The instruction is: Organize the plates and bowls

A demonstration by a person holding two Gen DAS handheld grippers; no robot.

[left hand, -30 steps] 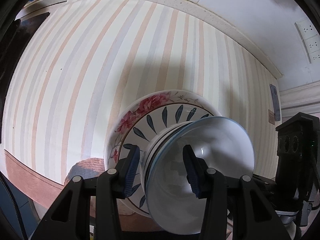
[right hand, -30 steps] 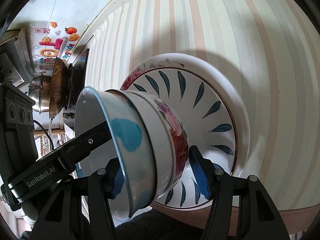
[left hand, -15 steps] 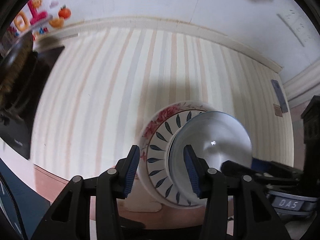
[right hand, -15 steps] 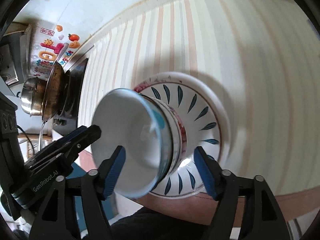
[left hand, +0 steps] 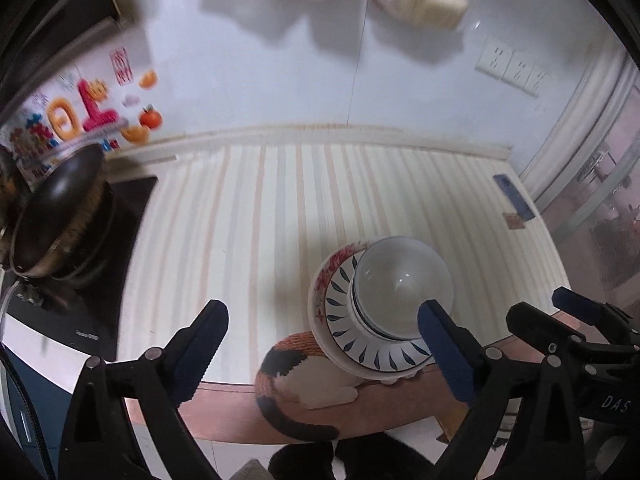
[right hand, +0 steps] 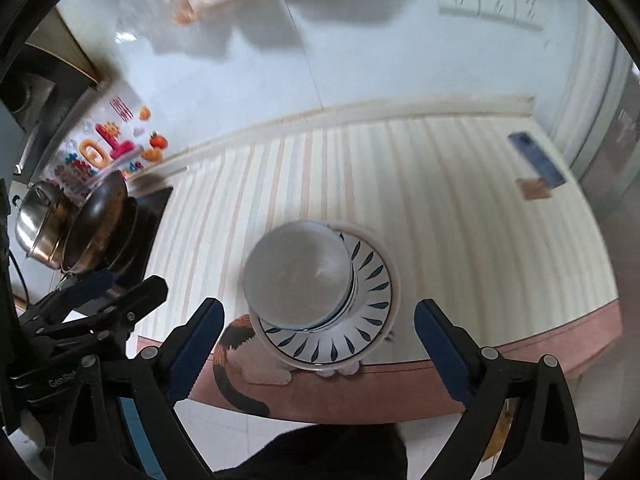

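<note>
A stack of dishes stands near the front edge of the striped counter (left hand: 280,208): a white bowl (left hand: 404,284) nested in other bowls on a blue-leaf plate (left hand: 340,320) over a floral plate rim (left hand: 334,262). It also shows in the right wrist view, bowl (right hand: 298,274) on the leaf plate (right hand: 370,280). My left gripper (left hand: 322,344) is open and empty, pulled back above the stack. My right gripper (right hand: 318,342) is open and empty, also back from the stack.
A calico cat-shaped mat (left hand: 296,372) lies under the stack at the counter edge. A wok (left hand: 56,216) and steel pot (right hand: 36,220) sit on the stove at left. A phone (right hand: 538,158) lies at the far right. Wall sockets (left hand: 512,68) are behind.
Both grippers have let go of the stack, opened wide and pulled back and up from it. The stack now stands alone on the counter.
</note>
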